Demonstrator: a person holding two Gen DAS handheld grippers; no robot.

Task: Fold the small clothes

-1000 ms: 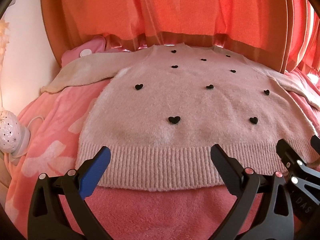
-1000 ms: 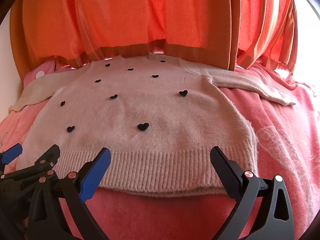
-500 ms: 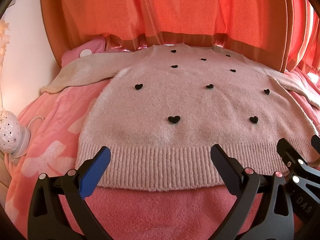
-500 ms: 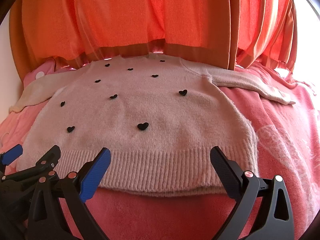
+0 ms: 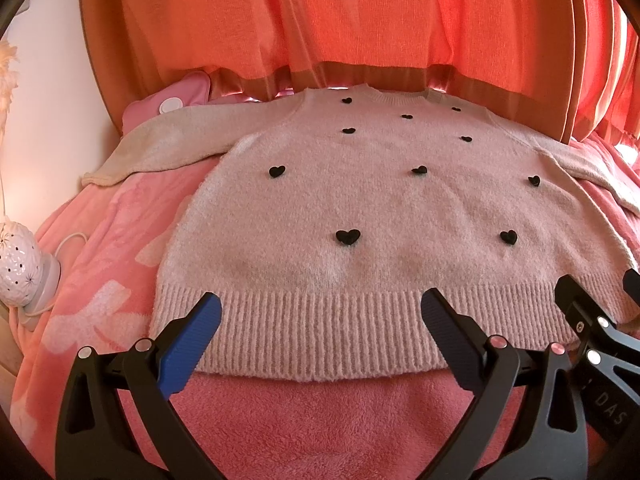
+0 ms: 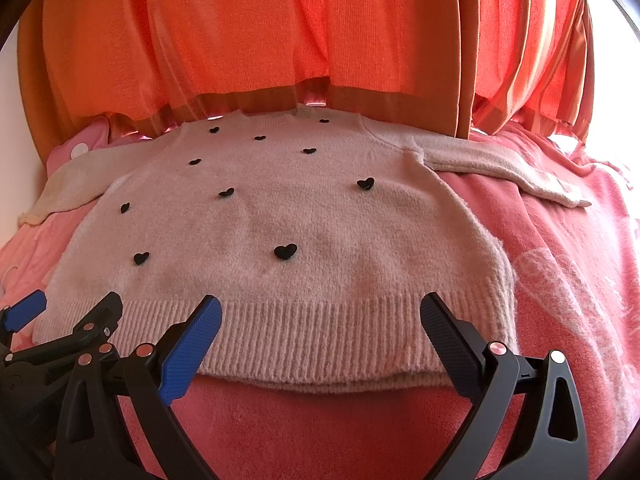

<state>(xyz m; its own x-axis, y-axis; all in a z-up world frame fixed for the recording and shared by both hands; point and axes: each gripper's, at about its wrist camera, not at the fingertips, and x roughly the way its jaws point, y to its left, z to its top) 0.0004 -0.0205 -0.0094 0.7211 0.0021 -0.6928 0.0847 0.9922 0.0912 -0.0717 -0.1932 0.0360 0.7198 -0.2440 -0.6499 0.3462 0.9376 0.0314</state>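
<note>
A small pale pink sweater (image 5: 360,208) with black hearts lies flat, front up, on a pink blanket, both sleeves spread out to the sides. It also shows in the right wrist view (image 6: 288,216). My left gripper (image 5: 320,316) is open and empty, its fingers just above the ribbed hem (image 5: 320,336). My right gripper (image 6: 320,316) is open and empty over the same hem (image 6: 320,340), further right. Each gripper shows at the edge of the other's view.
A pink fleece blanket (image 5: 304,424) covers the bed. Orange curtains (image 5: 320,20) hang behind the sweater. A white perforated lamp (image 5: 20,264) with a cable stands at the left, by a white wall. A pink pillow (image 5: 172,96) lies at the back left.
</note>
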